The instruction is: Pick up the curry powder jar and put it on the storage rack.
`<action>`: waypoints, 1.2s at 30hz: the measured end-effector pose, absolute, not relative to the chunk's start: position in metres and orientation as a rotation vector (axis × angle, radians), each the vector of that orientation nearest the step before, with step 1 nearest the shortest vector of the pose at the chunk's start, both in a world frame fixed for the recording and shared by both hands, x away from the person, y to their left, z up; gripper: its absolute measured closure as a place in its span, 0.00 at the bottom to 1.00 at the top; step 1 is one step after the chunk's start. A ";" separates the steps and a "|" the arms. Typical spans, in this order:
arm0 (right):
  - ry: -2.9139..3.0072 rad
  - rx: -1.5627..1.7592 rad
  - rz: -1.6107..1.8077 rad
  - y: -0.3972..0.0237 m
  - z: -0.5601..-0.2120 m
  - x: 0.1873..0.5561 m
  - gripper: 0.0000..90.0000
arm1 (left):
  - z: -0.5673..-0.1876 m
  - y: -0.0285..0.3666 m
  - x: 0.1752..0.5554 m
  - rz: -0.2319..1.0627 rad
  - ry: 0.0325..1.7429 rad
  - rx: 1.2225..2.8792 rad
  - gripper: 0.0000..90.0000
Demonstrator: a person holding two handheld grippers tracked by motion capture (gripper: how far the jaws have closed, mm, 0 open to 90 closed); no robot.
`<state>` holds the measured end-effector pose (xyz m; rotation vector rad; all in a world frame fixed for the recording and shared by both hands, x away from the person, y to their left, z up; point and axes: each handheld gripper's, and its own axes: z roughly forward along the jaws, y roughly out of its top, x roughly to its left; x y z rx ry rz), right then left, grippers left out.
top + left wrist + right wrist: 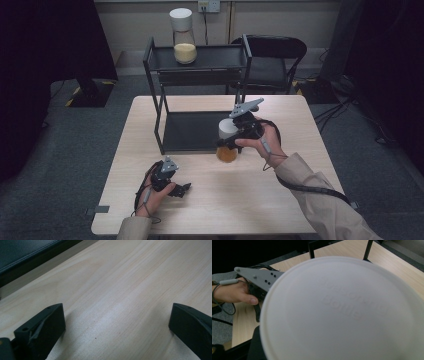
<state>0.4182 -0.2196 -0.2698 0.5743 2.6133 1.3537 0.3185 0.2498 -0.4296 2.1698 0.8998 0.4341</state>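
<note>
High view: a light wooden table (260, 200) has a black metal two-level shelf rack (160, 120) standing on its far half. On the rack's top level stands a clear glass jar with a white lid and pale grains inside (183, 42).

A second jar, clear glass with a white round lid and amber stuff in the bottom (228, 142), is just in front of the rack's lower level, at its right front corner. The right gripper (235, 136) holds this jar by its neck, just under the lid, and the person's right hand (265, 140) is behind it. Whether the jar's bottom touches the table I cannot tell.

In the right gripper view the white lid (342, 310) is very close and blurry, with faint raised letters on top. The jaws are hidden under it.

The left gripper (181, 190) rests low on the table, well in front of the rack and to the left of the held jar. In the left gripper view its two black jaws stand wide apart, with bare wood (120, 302) between them and nothing held.
</note>
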 end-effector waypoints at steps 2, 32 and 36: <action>2.619 0.573 1.351 -0.217 -0.264 0.421 0.40 | -0.429 0.250 0.319 0.435 0.898 2.171 0.00; 2.583 0.560 1.351 -0.190 -0.166 0.447 0.40 | -0.429 0.250 0.319 0.431 0.893 2.176 0.00; 2.579 0.554 1.343 -0.189 -0.152 0.451 0.40 | -0.429 0.250 0.319 0.433 0.894 2.175 0.00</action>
